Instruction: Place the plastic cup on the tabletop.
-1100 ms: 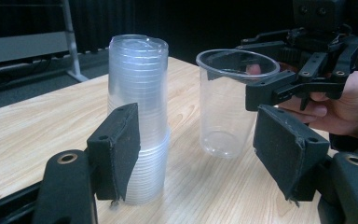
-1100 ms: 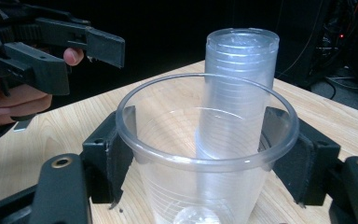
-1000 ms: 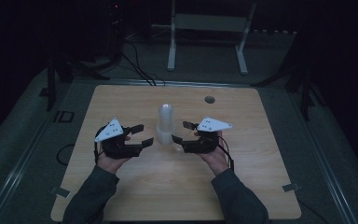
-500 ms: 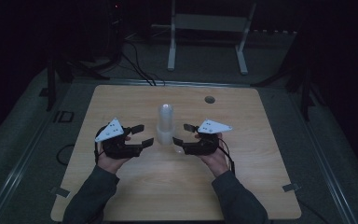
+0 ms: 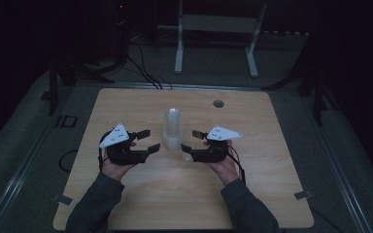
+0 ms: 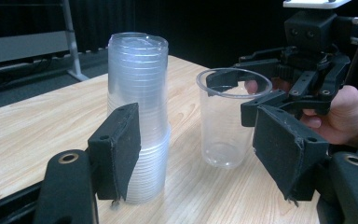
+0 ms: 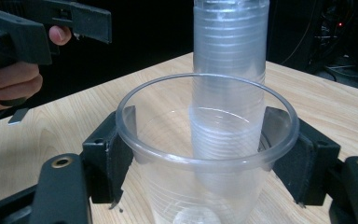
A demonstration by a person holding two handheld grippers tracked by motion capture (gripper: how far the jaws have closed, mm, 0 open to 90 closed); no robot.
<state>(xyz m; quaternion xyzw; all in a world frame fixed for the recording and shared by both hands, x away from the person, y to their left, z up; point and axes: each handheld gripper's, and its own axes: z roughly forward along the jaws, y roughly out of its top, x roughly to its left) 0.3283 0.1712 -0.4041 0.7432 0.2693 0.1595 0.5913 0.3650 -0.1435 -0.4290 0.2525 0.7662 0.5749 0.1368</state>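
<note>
High view: sleeves and forearms enter at the bottom centre, hands on a light wood table (image 5: 126, 204). Left gripper (image 5: 148, 141) sits left of centre, jaws pointing right; right gripper (image 5: 190, 142) sits right of centre, jaws pointing left. Between them, mid-frame, stands the cup stack (image 5: 172, 129), upright, clear plastic. Single cup (image 5: 187, 154) is only a faint clear shape at the right gripper's jaws, just right of the stack's base. Farther up the table, a small dark hole (image 5: 218, 103) right of centre. Beyond the far edge, cables on a grey floor and a white stand (image 5: 217, 29) at the top centre. Left gripper view: jaws parted and empty, left pad low at the centre-left with the stack (image 6: 138, 116) just behind it; can't tell if the pad touches the stack. Cup (image 6: 227, 119) stands upright on the table right of centre, apart from the stack, with the right gripper (image 6: 251, 98) around its rim at the upper right, hand behind it. Right gripper view: cup (image 7: 205, 149) fills the lower centre, both pads against its wall just below the rim, left and right, so that gripper is clamped on the cup. Stack (image 7: 230, 46) rises directly behind the cup at the top centre, seen partly through it. Left gripper (image 7: 42, 28) and fingers at the upper left, far side.
</note>
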